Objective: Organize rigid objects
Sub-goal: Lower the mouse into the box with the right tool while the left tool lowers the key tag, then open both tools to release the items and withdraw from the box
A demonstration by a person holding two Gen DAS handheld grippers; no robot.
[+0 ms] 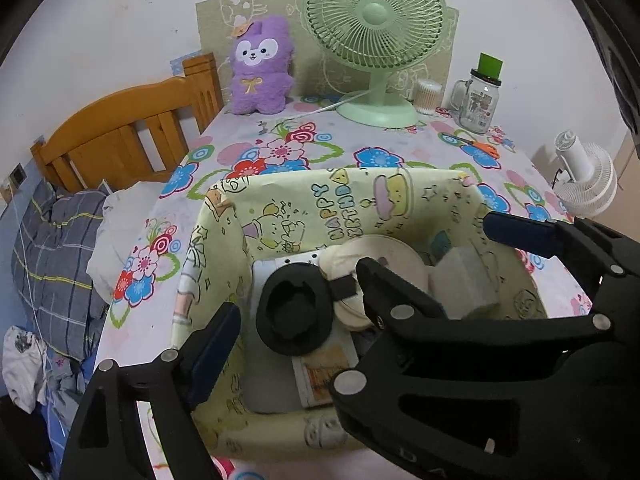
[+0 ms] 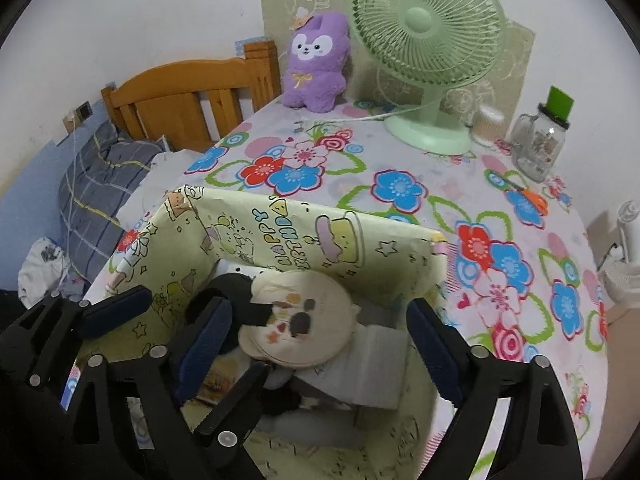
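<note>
1. While I hold both grippers tilted down over the yellow box (image 1: pixel 400 200), the left gripper (image 1: pixel 360 272) has its jaws spread wide, clamped on nothing.
2. I read the right gripper (image 2: pixel 316 344) the same way: jaws apart, empty, one finger (image 2: pixel 434 348) at the box's right wall.
3. The box, printed with "HAPPY BIRTHDAY" cartoons, stands on the flowered tablecloth (image 2: pixel 400 184).
4. Inside the box I see a round cream case (image 2: pixel 304 316) lying on top, and a black ring-shaped object (image 1: pixel 294 312) just beside it, a black strap between them.
5. A white block (image 1: pixel 464 284) sits at the right side of the box, and a printed card (image 1: pixel 324 376) lies low near the front.
6. Behind the box, well apart, stand a green fan (image 1: pixel 376 44), a purple plush (image 1: pixel 260 68) and a glass jar (image 1: pixel 478 100).
7. Orange scissors (image 2: pixel 528 196) lie near the jar.
</note>
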